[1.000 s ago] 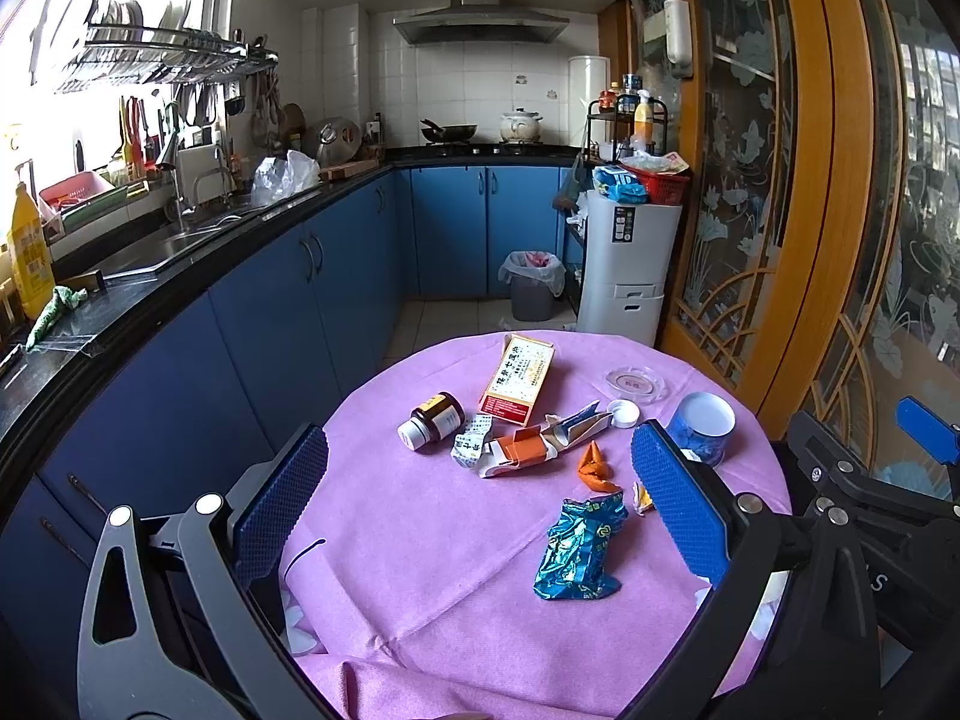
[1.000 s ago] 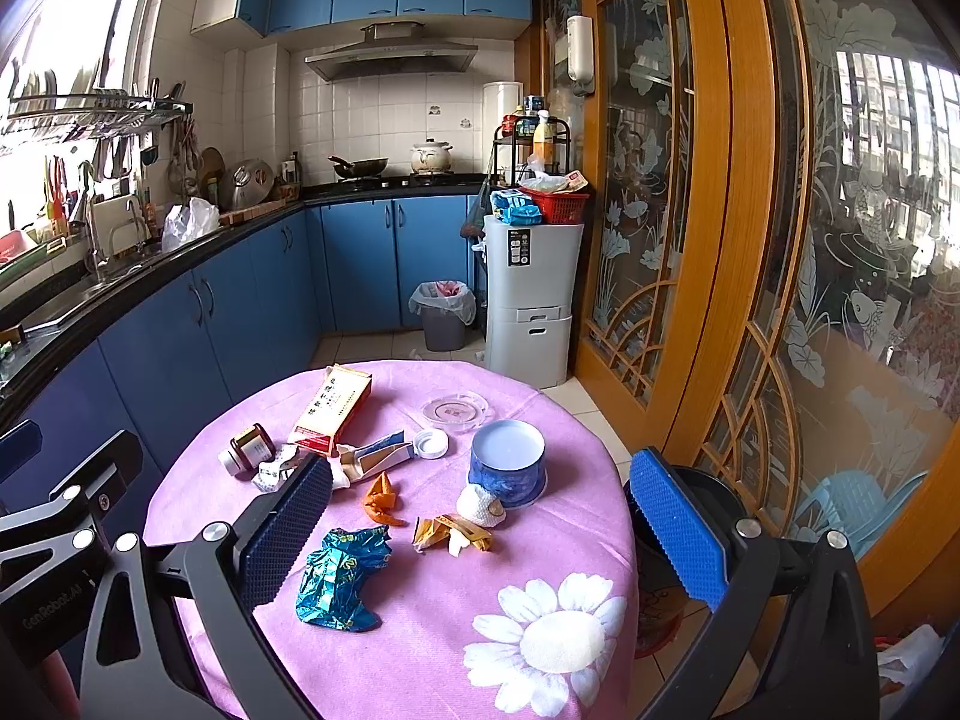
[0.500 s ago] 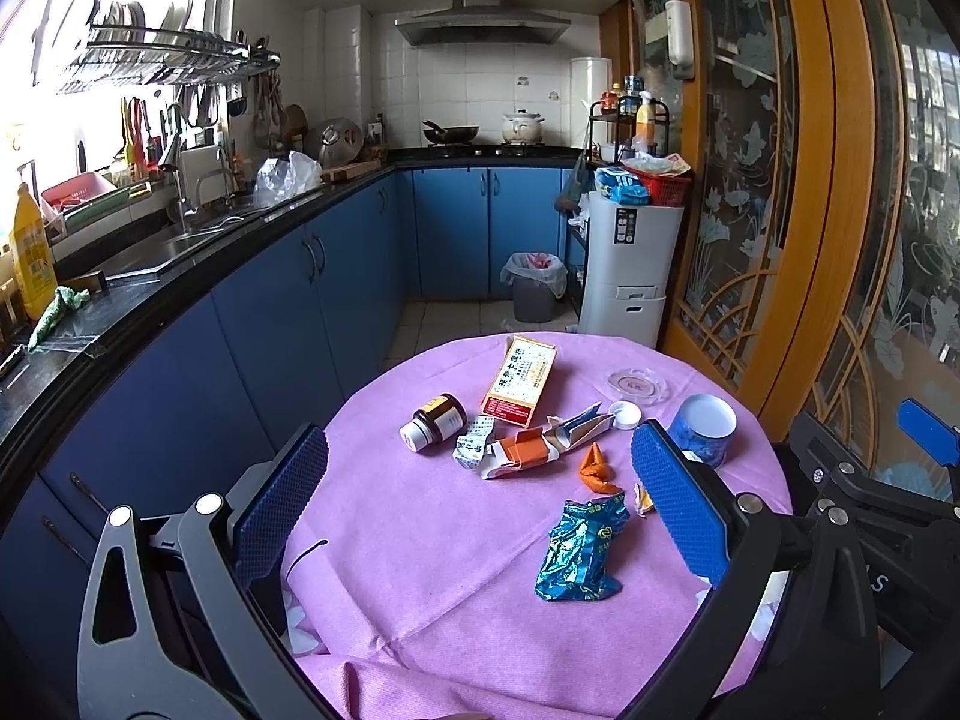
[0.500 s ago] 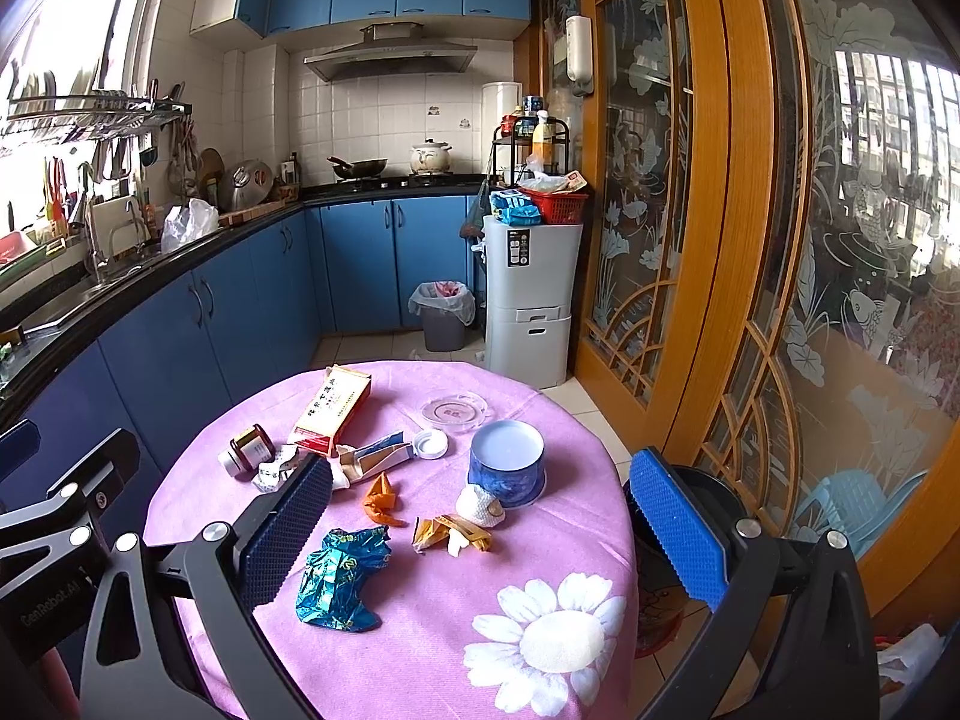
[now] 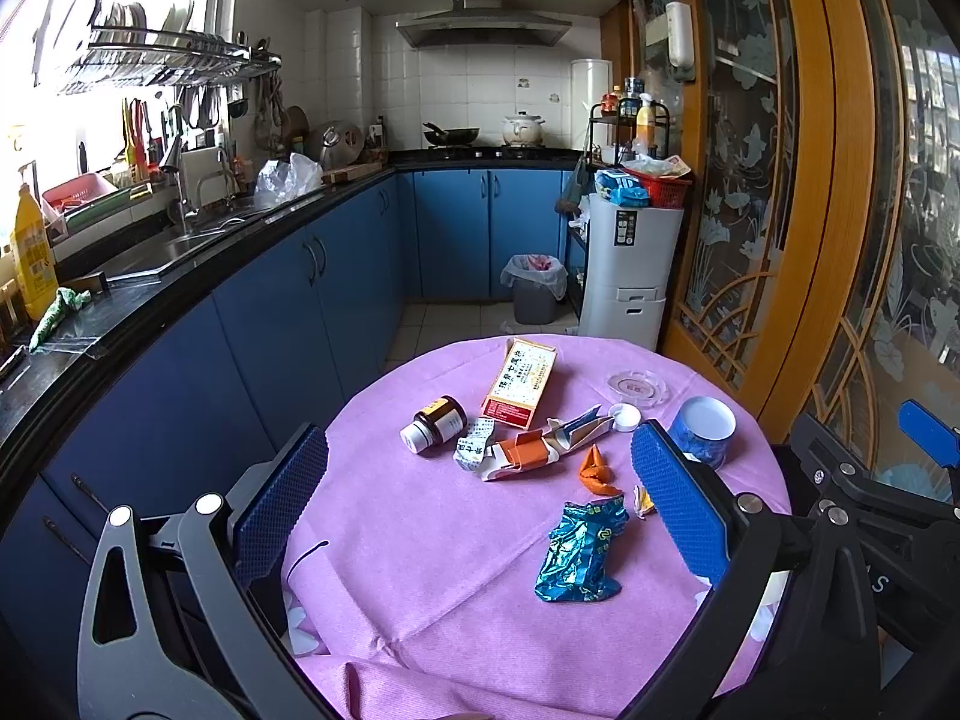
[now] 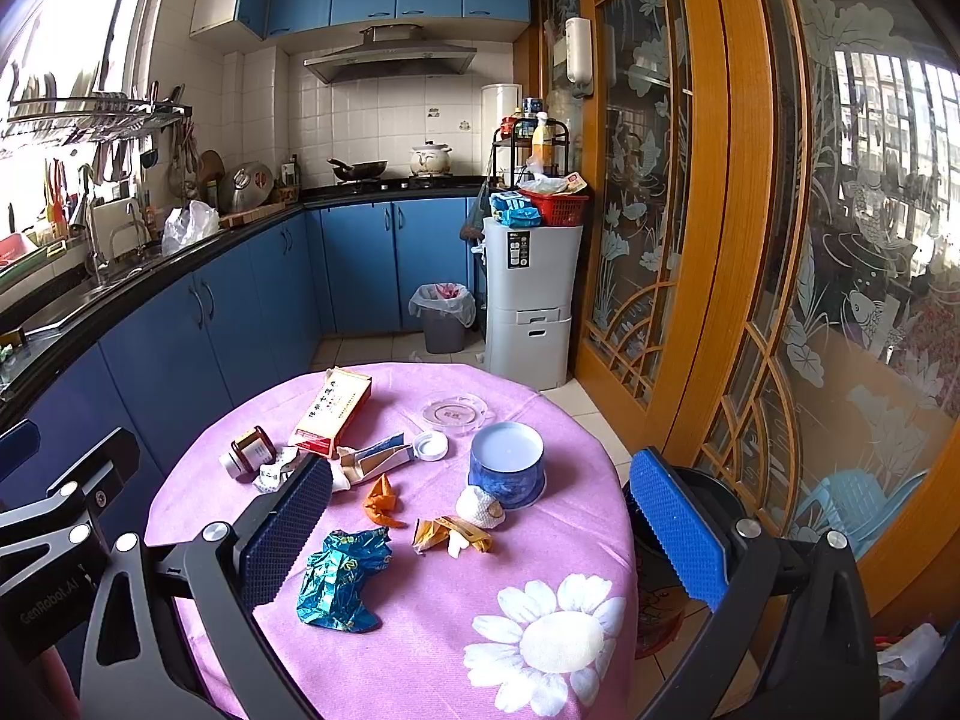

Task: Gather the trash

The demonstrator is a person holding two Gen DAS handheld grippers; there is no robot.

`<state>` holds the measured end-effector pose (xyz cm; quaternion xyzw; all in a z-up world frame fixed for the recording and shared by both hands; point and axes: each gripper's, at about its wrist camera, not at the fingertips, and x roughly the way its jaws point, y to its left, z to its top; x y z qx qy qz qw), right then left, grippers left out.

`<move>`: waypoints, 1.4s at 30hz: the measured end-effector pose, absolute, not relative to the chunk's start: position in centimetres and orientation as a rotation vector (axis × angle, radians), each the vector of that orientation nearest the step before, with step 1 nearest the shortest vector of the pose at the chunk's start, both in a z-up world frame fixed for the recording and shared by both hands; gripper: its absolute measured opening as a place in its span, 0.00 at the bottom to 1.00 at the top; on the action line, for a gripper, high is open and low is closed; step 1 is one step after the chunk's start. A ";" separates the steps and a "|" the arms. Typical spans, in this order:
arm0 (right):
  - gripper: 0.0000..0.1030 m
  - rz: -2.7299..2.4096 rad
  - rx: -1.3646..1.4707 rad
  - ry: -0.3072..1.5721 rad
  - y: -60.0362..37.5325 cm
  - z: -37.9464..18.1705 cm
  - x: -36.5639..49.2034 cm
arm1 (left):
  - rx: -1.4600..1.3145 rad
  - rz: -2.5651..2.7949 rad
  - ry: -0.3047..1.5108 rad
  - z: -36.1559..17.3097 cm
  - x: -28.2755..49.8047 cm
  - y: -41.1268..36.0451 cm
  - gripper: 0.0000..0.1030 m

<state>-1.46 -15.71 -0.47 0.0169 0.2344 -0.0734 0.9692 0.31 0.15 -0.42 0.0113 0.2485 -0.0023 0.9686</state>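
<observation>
Trash lies scattered on the round desk [image 5: 420, 540] under a pink cloth.

Left wrist view: left tool [image 5: 480, 504], jaws spread wide, holding nothing, above the near edge of the desk. Blue foil wrapper [image 5: 579, 552] nearest, toward the right pad. Orange paper scrap [image 5: 594, 471] just beyond it. Torn white-and-orange carton [image 5: 528, 453] at centre. Crumpled printed paper [image 5: 474, 450] touching the carton's left end. Brown bottle [image 5: 433, 423] on its side, left of the paper. Red-and-yellow box [image 5: 521, 381] lying flat behind. White cap [image 5: 625, 418], clear glass dish [image 5: 637, 384] and blue-and-white tub [image 5: 702, 429] at right. Lined bin [image 5: 534, 294] on the floor beyond the desk.

Right wrist view: right tool [image 6: 477, 534], jaws spread wide, empty, above the desk. Blue foil wrapper [image 6: 342, 576] beside its left pad. Yellow wrapper [image 6: 450, 534] and white wad [image 6: 480, 507] in front of the tub [image 6: 507, 468]. Orange scrap [image 6: 383, 498] left of them. White flower print [image 6: 558, 642] on the near cloth.
</observation>
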 end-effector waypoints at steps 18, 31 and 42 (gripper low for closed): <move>0.95 -0.148 0.035 0.474 -15.8 -0.6 -1.5 | 0.024 -0.005 0.510 -0.2 0.1 -0.1 0.97; 0.95 -0.147 0.042 0.486 -15.7 -0.8 -1.6 | 0.025 -0.009 0.526 -0.7 0.2 -0.4 0.97; 0.95 -0.146 0.044 0.499 -15.9 -1.4 -1.3 | 0.024 -0.014 0.541 -1.1 0.6 -0.5 0.97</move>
